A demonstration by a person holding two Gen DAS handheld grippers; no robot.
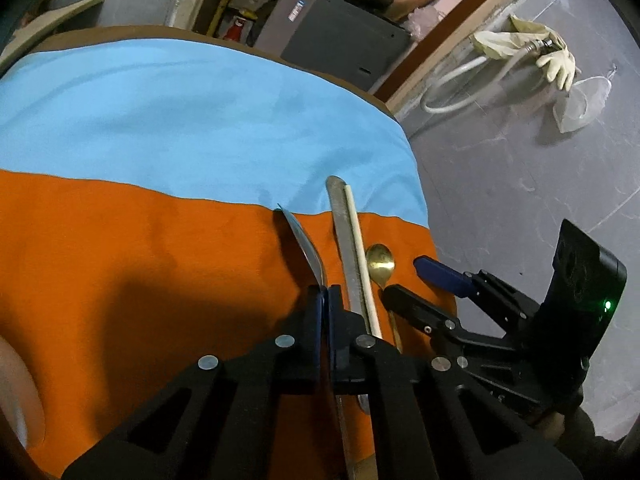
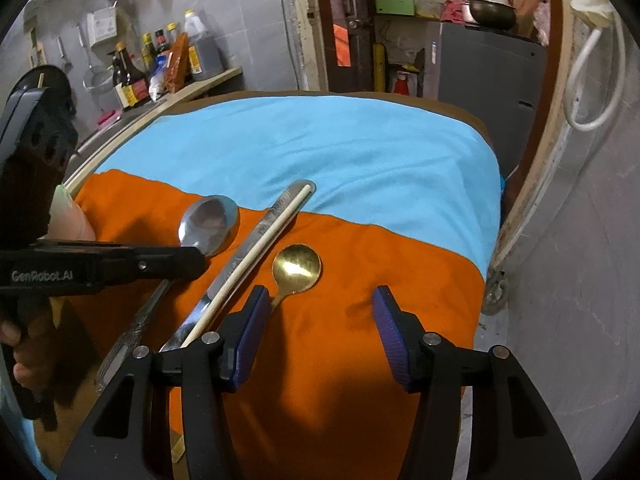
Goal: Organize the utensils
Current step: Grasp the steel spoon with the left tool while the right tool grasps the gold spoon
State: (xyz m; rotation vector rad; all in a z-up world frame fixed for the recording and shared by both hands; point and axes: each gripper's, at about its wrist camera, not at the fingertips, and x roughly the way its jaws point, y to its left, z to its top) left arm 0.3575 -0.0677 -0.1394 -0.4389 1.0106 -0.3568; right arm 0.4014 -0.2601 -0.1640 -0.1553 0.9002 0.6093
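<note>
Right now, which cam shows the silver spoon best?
Right wrist view: the silver spoon shows its whole bowl face-on and its handle running under the left gripper. The left wrist view shows only the bowl edge-on, pinched in that gripper's shut jaws.

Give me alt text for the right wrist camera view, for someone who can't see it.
The right tongs hang open over an orange cloth, their left pad beside the handle of a gold spoon. Left of it lie a metal knife with a chopstick on it, and the left tongs are shut on a steel spoon.
</note>
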